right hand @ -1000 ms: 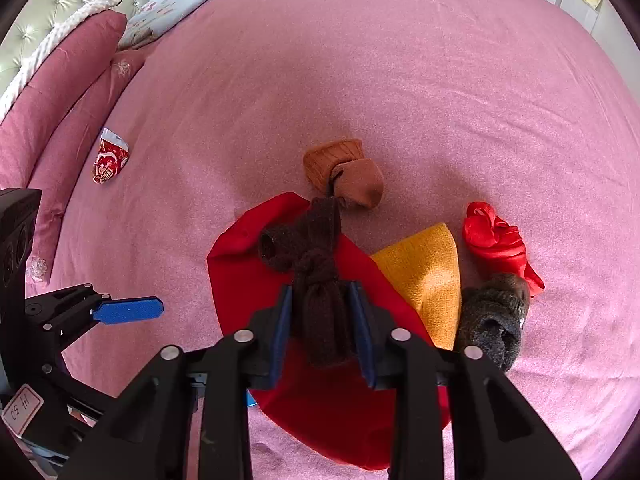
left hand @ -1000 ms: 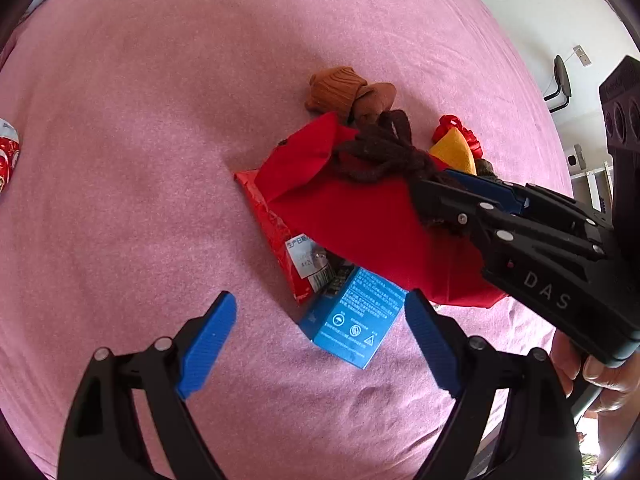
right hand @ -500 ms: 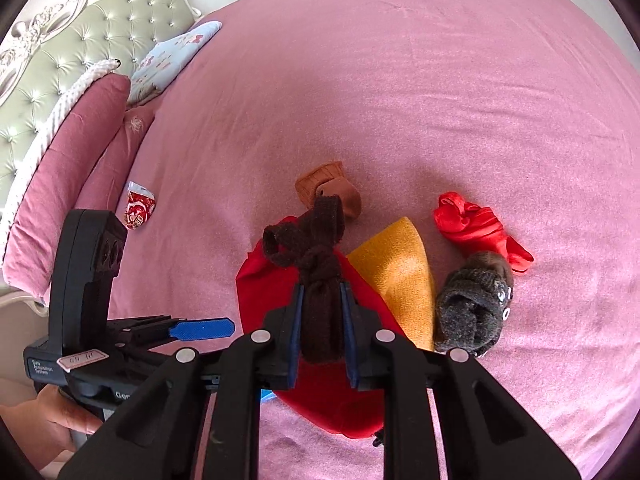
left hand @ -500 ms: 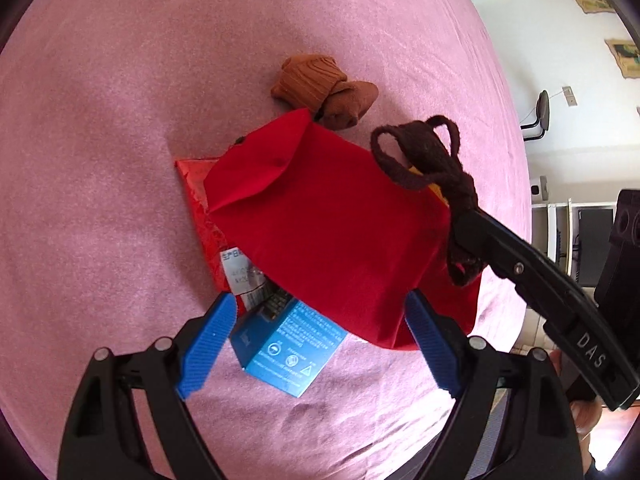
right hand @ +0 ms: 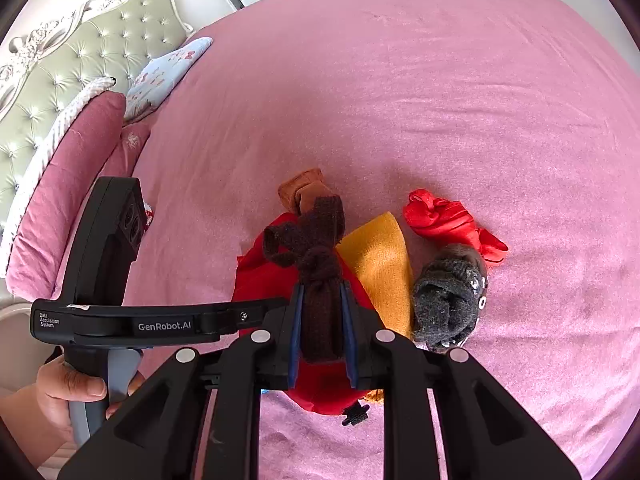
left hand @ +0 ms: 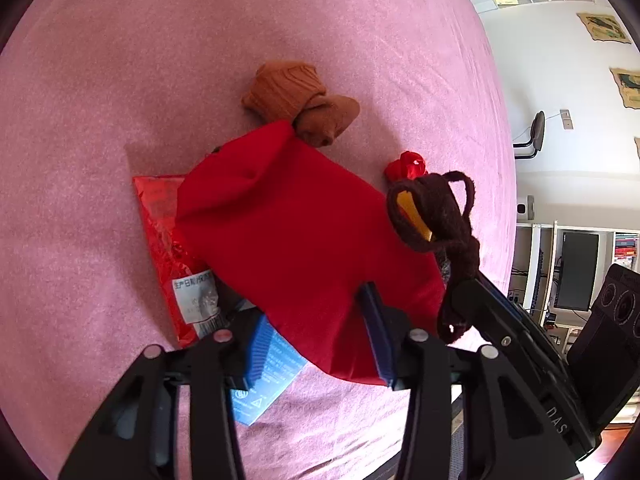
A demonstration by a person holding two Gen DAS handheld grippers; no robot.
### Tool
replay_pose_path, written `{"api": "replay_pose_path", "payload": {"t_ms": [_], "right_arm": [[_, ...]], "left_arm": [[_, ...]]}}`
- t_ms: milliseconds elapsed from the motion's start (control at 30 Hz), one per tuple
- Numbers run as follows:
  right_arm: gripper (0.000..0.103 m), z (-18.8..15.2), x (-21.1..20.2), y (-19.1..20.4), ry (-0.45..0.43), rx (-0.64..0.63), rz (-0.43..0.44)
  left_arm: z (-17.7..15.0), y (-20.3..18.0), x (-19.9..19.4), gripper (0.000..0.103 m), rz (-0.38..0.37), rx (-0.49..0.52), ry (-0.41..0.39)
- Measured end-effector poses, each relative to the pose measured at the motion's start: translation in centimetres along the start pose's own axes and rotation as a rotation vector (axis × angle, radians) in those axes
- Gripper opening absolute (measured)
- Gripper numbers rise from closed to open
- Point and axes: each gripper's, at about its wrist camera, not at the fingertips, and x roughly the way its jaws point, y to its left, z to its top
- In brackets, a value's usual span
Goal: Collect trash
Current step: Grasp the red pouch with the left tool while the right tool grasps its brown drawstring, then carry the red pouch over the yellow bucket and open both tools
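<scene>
Over pink bed, right tongs clamped on brown sock; left tongs half-closed around red cloth

The bed is pink. The knotted sock is dark brown, the cloth plain red, the knit sock tan, the felt yellow, the ribbon glossy red, the wool sock charcoal. The wrapper is shiny red with a white label, the box blue with white print.
</scene>
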Motion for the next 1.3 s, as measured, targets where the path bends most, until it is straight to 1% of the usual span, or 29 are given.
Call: {"api": "replay_pose_path", "payload": {"t_ms": [33, 67, 100, 200, 300, 367, 433, 600, 767, 833, 900, 1000, 1100, 1133, 1167, 1200, 1233, 1267, 1300], "right_arm": [[0.017, -0.1, -0.1, -0.2, -0.002, 0.004, 0.001], [0.018, -0.2, -0.2, -0.3, -0.003, 0.007, 0.002], [0.018, -0.4, -0.3, -0.4, -0.004, 0.010, 0.004], [0.018, -0.7, -0.7, -0.6, -0.009, 0.013, 0.005], [0.018, -0.9, -1.3, -0.5, -0.018, 0.017, 0.010], [0.018, -1.1, -1.9, -0.6, -0.027, 0.017, 0.010], [0.018, -1.4, -2.6, -0.6, -0.037, 0.018, 0.009], [0.018, -2.2, -4.7, -0.7, -0.069, 0.045, 0.002], [0.017, -4.0, -6.6, -0.7, -0.089, 0.074, -0.013], [0.018, -4.9, -7.3, -0.8, -0.096, 0.085, -0.020], [0.018, -5.8, -8.0, -0.6, -0.102, 0.101, -0.021], [0.018, -7.2, -8.7, -0.2, -0.111, 0.122, -0.021], [0.018, -8.1, -8.9, 0.6, -0.113, 0.129, -0.017], [0.018, -8.3, -8.9, 0.8, -0.113, 0.128, -0.016], [0.018, -8.5, -8.9, 1.0, -0.112, 0.125, -0.015], [0.018, -8.7, -8.8, 1.3, -0.112, 0.123, -0.015], [0.017, -9.0, -8.9, 1.5, -0.112, 0.123, -0.015], [0.017, -9.1, -8.9, 1.7, -0.114, 0.124, -0.013], [0.018, -9.3, -8.9, 1.8, -0.118, 0.125, -0.012]], "left_arm": [[0.0, -0.3, 0.0, 0.029, 0.003, 0.010, -0.009], [-0.1, -0.6, -0.1, 0.025, 0.006, 0.017, -0.018], [-0.2, -1.0, -0.1, 0.016, 0.009, 0.026, -0.023], [-0.3, -2.4, -0.5, 0.011, 0.052, 0.071, -0.049], [-1.1, -4.2, -1.4, 0.008, 0.100, 0.136, -0.081], [-1.8, -5.2, -2.1, 0.007, 0.123, 0.178, -0.097], [-2.5, -5.3, -3.3, 0.006, 0.142, 0.209, -0.107], [-4.5, -5.3, -5.9, 0.006, 0.126, 0.239, -0.119], [-6.5, -5.6, -8.0, 0.006, 0.114, 0.275, -0.129], [-7.3, -6.0, -8.7, 0.006, 0.128, 0.302, -0.135], [-8.0, -6.1, -9.0, 0.006, 0.136, 0.319, -0.125], [-8.8, -6.0, -8.9, 0.006, 0.172, 0.344, -0.096], [-9.6, -6.2, -9.1, 0.007, 0.207, 0.372, -0.087], [-9.9, -6.3, -9.3, 0.009, 0.218, 0.383, -0.092], [-10.1, -6.4, -9.4, 0.017, 0.224, 0.392, -0.092], [-10.4, -6.4, -9.6, 0.021, 0.224, 0.397, -0.092], [-10.6, -6.3, -9.7, 0.023, 0.222, 0.401, -0.092], [-10.6, -6.3, -9.7, 0.019, 0.220, 0.405, -0.086], [-10.7, -6.2, -9.7, 0.013, 0.221, 0.410, -0.083]]}}
